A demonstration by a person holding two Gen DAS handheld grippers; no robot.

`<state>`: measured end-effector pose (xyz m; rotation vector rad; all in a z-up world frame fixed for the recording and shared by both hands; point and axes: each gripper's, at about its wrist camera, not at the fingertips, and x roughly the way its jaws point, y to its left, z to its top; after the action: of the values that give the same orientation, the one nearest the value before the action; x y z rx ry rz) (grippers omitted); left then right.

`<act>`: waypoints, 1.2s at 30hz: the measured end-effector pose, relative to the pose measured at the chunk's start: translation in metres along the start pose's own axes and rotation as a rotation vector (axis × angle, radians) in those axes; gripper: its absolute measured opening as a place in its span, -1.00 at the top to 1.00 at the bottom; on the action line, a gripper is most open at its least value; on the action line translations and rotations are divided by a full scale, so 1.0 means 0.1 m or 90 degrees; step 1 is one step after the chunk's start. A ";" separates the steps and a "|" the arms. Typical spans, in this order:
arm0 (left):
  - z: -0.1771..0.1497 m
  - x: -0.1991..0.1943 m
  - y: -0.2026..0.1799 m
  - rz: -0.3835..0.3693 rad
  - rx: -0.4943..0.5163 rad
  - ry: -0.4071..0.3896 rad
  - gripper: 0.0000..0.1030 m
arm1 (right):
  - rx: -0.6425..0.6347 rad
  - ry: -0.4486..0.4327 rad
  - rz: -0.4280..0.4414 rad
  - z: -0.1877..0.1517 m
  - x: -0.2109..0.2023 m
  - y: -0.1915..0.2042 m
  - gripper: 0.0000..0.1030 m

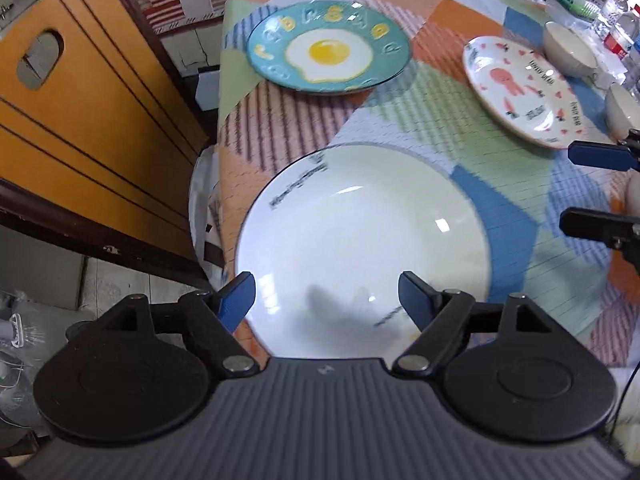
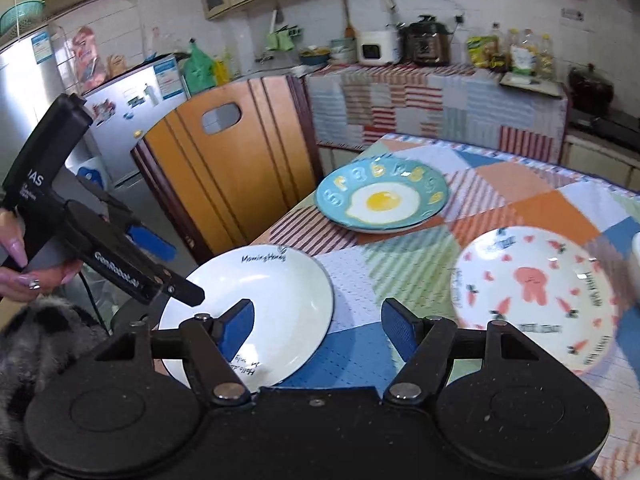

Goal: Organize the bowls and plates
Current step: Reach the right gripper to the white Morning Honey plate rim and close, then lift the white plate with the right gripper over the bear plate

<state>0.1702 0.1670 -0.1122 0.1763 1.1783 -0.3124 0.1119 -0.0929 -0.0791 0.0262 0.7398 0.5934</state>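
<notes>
The step in hand looks like the approach to a first pick-up: nothing is stacked yet. The left gripper [image 1: 326,300] hangs over the near rim of the white plate [image 1: 360,248], low in the left wrist frame, its jaws spread with nothing between them. The right gripper [image 2: 318,332] is likewise released and empty, aimed at the patch of worktop [image 2: 520,188] between the white plate and the pink-patterned plate [image 2: 532,300] at lower right. The egg plate [image 1: 328,46] sits apart, top centre in the left view. Two bowls [image 1: 568,50] stand at the right edge, possibly more beyond it. Next, a gripper must drop to a rim, straddle the edge and close.
</notes>
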 end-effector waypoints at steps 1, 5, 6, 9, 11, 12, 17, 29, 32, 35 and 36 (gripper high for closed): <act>-0.02 0.05 0.07 0.001 0.004 0.006 -0.52 | 0.006 0.007 0.004 0.00 0.07 -0.01 -0.46; -0.09 0.23 0.20 0.041 0.034 0.018 -0.52 | 0.037 0.042 0.031 -0.07 0.36 -0.06 -0.46; -0.10 0.29 0.23 0.044 0.035 0.025 -0.52 | 0.038 0.056 0.031 -0.10 0.44 -0.07 -0.46; -0.12 0.42 0.33 0.029 0.022 0.044 -0.52 | 0.040 0.092 0.042 -0.18 0.65 -0.07 -0.46; -0.10 0.45 0.38 0.011 0.013 0.040 -0.50 | 0.049 0.109 0.057 -0.23 0.75 -0.08 -0.45; -0.10 0.46 0.39 0.010 0.010 0.036 -0.43 | 0.056 0.114 0.066 -0.25 0.80 -0.09 -0.45; -0.14 0.57 0.40 -0.010 0.004 0.064 0.22 | 0.094 0.134 0.089 -0.32 0.92 -0.09 -0.34; -0.12 0.57 0.39 -0.002 -0.019 0.064 0.36 | 0.215 0.151 0.092 -0.40 1.01 -0.23 0.66; -0.08 0.58 0.38 0.004 -0.038 0.091 0.37 | 0.204 0.160 0.089 -0.37 1.01 -0.21 0.64; -0.07 0.57 0.36 0.003 -0.045 0.090 0.37 | 0.194 0.170 0.096 -0.35 1.03 -0.24 0.64; -0.08 0.56 0.34 0.004 -0.040 0.092 0.37 | 0.192 0.171 0.097 -0.34 1.02 -0.25 0.63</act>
<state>0.1944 0.1931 -0.1683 0.1489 1.3287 -0.2604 0.1620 -0.0673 -0.1744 0.2891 1.0910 0.6327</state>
